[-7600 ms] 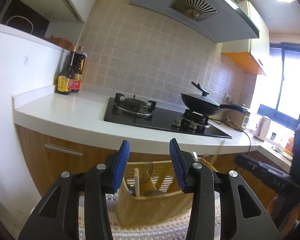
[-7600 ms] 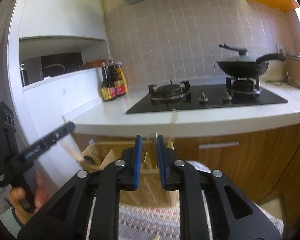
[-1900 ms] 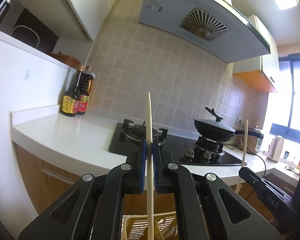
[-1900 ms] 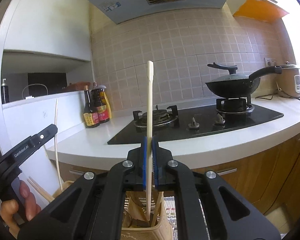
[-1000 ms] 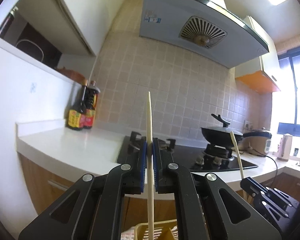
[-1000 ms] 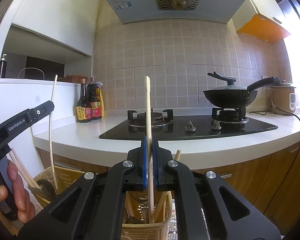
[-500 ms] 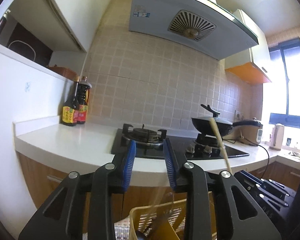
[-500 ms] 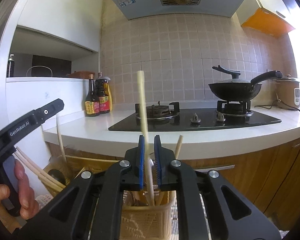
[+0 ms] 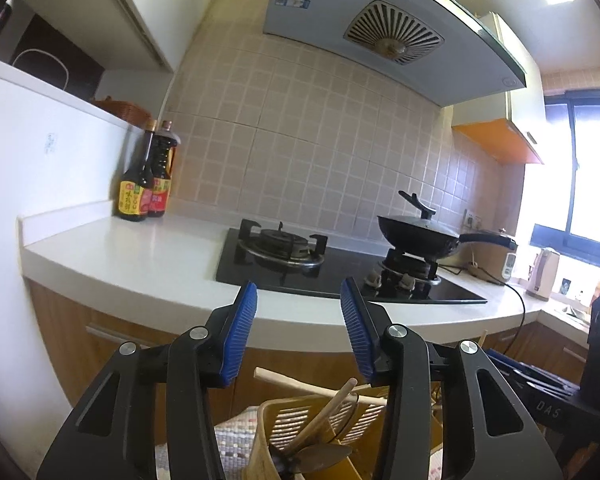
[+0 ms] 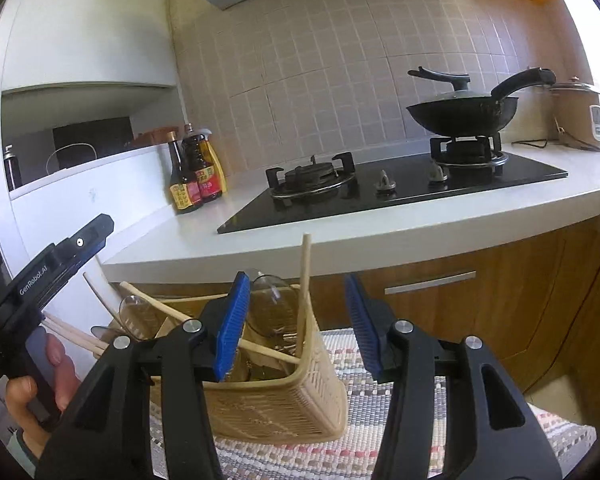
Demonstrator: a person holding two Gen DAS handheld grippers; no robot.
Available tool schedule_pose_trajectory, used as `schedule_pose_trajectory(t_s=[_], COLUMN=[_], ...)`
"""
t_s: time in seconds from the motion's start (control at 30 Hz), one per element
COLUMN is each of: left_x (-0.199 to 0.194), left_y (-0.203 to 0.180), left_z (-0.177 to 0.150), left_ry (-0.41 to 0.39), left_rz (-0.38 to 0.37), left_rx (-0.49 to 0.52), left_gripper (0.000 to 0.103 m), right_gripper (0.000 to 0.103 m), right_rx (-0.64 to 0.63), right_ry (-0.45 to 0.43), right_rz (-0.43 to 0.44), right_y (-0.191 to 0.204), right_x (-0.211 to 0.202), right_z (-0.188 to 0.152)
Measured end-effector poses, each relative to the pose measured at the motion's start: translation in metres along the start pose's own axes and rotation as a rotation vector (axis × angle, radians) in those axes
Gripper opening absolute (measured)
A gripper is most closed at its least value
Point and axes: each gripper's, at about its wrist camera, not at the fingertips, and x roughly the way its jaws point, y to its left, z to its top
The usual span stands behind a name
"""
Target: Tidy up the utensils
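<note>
A tan plastic utensil basket point(image 10: 284, 408) stands on a woven mat point(image 10: 380, 432) below the counter. Several wooden chopsticks lie in it; one chopstick point(image 10: 305, 276) leans upright at its right corner, another chopstick point(image 9: 300, 385) lies across its rim. A dark spoon point(image 9: 320, 454) rests inside. My right gripper point(image 10: 296, 316) hangs above the basket, its jaws opening, nothing between them. My left gripper point(image 9: 298, 322) is likewise opening and empty above the basket point(image 9: 296, 420). The left tool point(image 10: 48, 272) shows at the left edge, held by a hand point(image 10: 32, 392).
A white counter point(image 10: 380, 236) carries a black gas hob point(image 10: 380, 196), a black wok point(image 10: 460, 110), two sauce bottles point(image 10: 192, 184) and a rice cooker point(image 10: 580, 114). Wooden cabinet doors point(image 10: 460, 308) stand behind the basket. A range hood point(image 9: 380, 36) hangs overhead.
Both grippers were shut on upright chopsticks a second ago. Both have opened, and the chopsticks have dropped into the basket. Both views have tilted down toward the basket.
</note>
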Motion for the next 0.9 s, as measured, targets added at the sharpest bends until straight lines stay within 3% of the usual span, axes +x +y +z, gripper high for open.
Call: schedule_pose_trajectory(t_s=[0.13, 0.27, 0.33, 0.43, 0.47, 0.5, 0.7, 0.73, 0.8, 0.9], left_x=[-0.004, -0.012, -0.014, -0.018, -0.019, -0.019, -0.029, -0.03, -0.026, -0.02], left_y=[0.002, 0.009, 0.013, 0.02, 0.023, 0.026, 0.037, 0.041, 0.047, 0.044], left_z=[0.006, 0.016, 0.022, 0.029, 0.031, 0.033, 0.039, 0.04, 0.041, 0.045], left_ry=[-0.008, 0.001, 0.033, 0.079, 0.096, 0.115, 0.14, 0.137, 0.133, 0.133], left_rz=[-0.015, -0.03, -0.029, -0.024, -0.024, -0.027, -0.015, -0.029, -0.05, -0.086], left_rx=[-0.013, -0.031, -0.04, -0.056, -0.061, -0.065, -0.052, -0.069, -0.109, -0.143], left_gripper=[0.042, 0.042, 0.043, 0.043, 0.043, 0.043, 0.043, 0.043, 0.043, 0.042], right_gripper=[0.046, 0.046, 0.046, 0.045, 0.041, 0.035, 0.027, 0.027, 0.017, 0.013], right_rx=[-0.055, -0.18, -0.309, -0.465, -0.511, -0.538, -0.652, -0.653, -0.661, -0.657], right_ry=[0.017, 0.208, 0.365, 0.508, 0.536, 0.557, 0.679, 0.697, 0.713, 0.721], right_rz=[0.018, 0.099, 0.159, 0.152, 0.152, 0.153, 0.127, 0.129, 0.126, 0.117], right_y=[0.008, 0.03, 0.05, 0.075, 0.083, 0.089, 0.115, 0.118, 0.121, 0.124], right_x=[-0.007, 0.006, 0.023, 0.047, 0.053, 0.058, 0.093, 0.096, 0.104, 0.113], right_z=[0.01, 0.03, 0.039, 0.046, 0.047, 0.047, 0.036, 0.034, 0.03, 0.03])
